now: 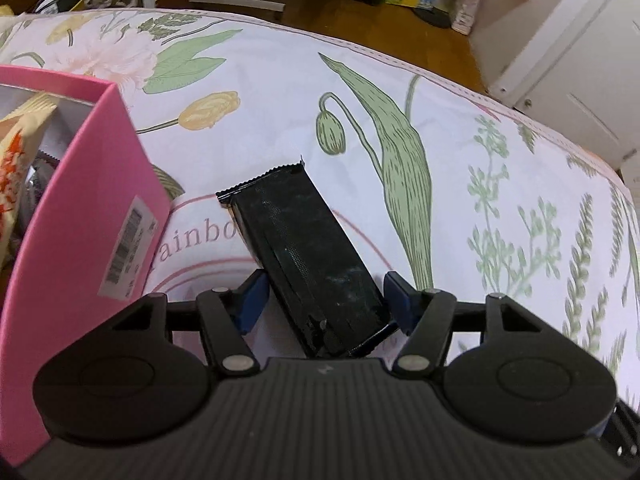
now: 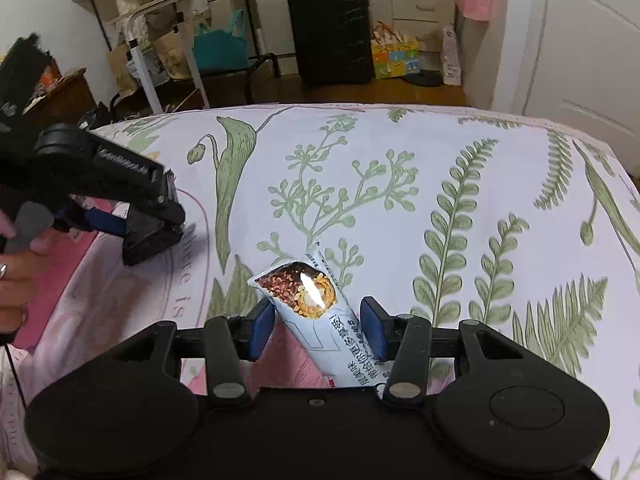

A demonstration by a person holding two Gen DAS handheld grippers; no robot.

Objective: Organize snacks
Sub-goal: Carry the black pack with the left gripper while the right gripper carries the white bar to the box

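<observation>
My left gripper [image 1: 324, 300] is shut on a black snack bar [image 1: 304, 256], its blue pads against the bar's two long sides. The bar's crimped far end points away over the floral cloth. To the left stands a pink box [image 1: 88, 184] holding an orange-and-cream snack bag [image 1: 16, 160]. In the right wrist view my right gripper [image 2: 318, 328] is shut on a light-blue snack bar [image 2: 308, 296] printed with a nut-bar picture and held above the cloth. At that view's left, a hand [image 2: 16, 280] holds the left gripper [image 2: 152, 224] with the black bar [image 2: 148, 244] over the pink box [image 2: 60, 264].
A floral cloth [image 2: 440, 200] covers the soft surface; its far edge drops to a wooden floor. Beyond stand a black suitcase [image 2: 330, 32], a colourful carton [image 2: 394, 60], a white-legged stand [image 2: 144, 60] and white doors [image 2: 580, 40].
</observation>
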